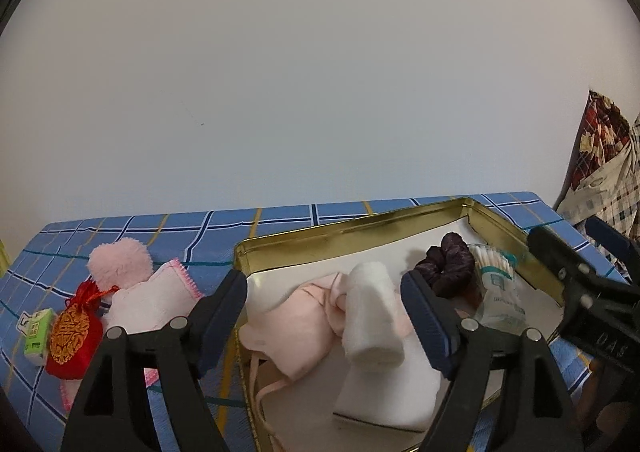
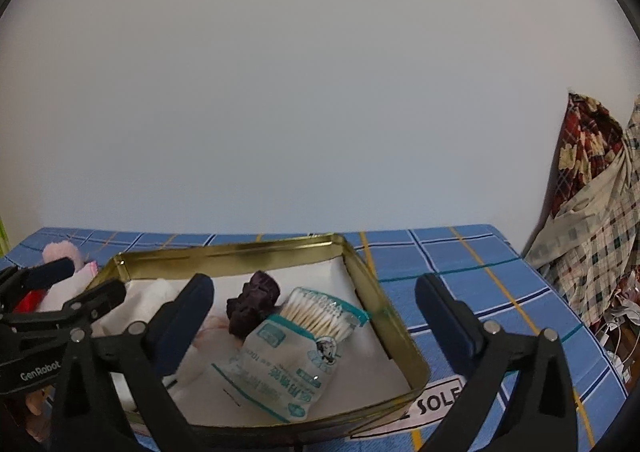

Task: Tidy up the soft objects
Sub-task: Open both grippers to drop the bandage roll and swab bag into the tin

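In the tin (image 1: pixel 360 230) on the table (image 1: pixel 120 228), the roll (image 1: pixel 370 316) lies on the garment (image 1: pixel 292 328) at its left end; the scrunchie (image 2: pixel 254 302) and swab packet (image 2: pixel 296 356) lie at its right. Left of the tin lie the pouch (image 1: pixel 72 344), cloth (image 1: pixel 156 298), tissue pack (image 1: pixel 38 334) and pompom (image 1: pixel 120 262).

Gold tin (image 1: pixel 360 226) holding white rolled towel (image 1: pixel 372 316), pink cloth (image 1: pixel 296 328) (possibly crumpled), purple scrunchie (image 2: pixel 254 306), cotton-swab pack (image 2: pixel 296 352)

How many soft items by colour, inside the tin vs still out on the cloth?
In the gold metal tin:
White rolled towel: 1
Pink crumpled cloth: 1
Dark purple scrunchie: 1
Cotton swab packet: 1

Outside it:
Pink fluffy puff: 1
Pink-edged washcloth: 1
Red embroidered pouch: 1
Green tissue pack: 1

Total: 8
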Tool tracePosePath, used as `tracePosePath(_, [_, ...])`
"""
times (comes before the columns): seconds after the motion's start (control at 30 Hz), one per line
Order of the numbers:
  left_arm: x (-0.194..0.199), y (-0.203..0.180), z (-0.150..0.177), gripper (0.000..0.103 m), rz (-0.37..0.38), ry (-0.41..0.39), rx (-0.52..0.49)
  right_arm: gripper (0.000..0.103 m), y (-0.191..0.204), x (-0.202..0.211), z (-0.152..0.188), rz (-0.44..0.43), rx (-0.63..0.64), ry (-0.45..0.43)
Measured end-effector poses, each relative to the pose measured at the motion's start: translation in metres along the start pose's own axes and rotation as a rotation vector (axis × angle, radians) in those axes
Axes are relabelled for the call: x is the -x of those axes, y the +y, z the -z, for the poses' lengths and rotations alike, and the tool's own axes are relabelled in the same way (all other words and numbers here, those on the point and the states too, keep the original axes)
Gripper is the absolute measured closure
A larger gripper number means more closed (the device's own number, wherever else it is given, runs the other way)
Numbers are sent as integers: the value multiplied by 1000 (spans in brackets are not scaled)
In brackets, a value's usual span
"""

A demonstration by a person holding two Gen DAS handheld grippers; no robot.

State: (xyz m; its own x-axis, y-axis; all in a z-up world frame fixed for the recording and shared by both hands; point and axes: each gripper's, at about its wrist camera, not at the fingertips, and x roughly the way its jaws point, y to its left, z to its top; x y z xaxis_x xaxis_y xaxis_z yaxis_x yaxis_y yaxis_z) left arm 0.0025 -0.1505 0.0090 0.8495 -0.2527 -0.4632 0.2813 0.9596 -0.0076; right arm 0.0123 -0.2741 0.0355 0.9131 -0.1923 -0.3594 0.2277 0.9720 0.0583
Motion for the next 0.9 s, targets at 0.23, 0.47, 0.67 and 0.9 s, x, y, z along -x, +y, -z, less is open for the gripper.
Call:
tracePosePath(0.23, [5, 11, 4, 22, -2, -2, 34, 0, -9, 9, -2, 33, -61, -62])
tracePosePath(0.47, [12, 18, 7, 22, -19, -5, 40, 0, -14, 11, -1, 49, -102, -82])
tracePosePath(0.67, [21, 28, 12, 22, -42, -19, 30, 0, -10, 17, 1, 82, -131, -106])
tracePosePath(0.9, [31, 47, 20, 22, -87, -41, 3, 0, 7, 21, 7, 104, -164, -56])
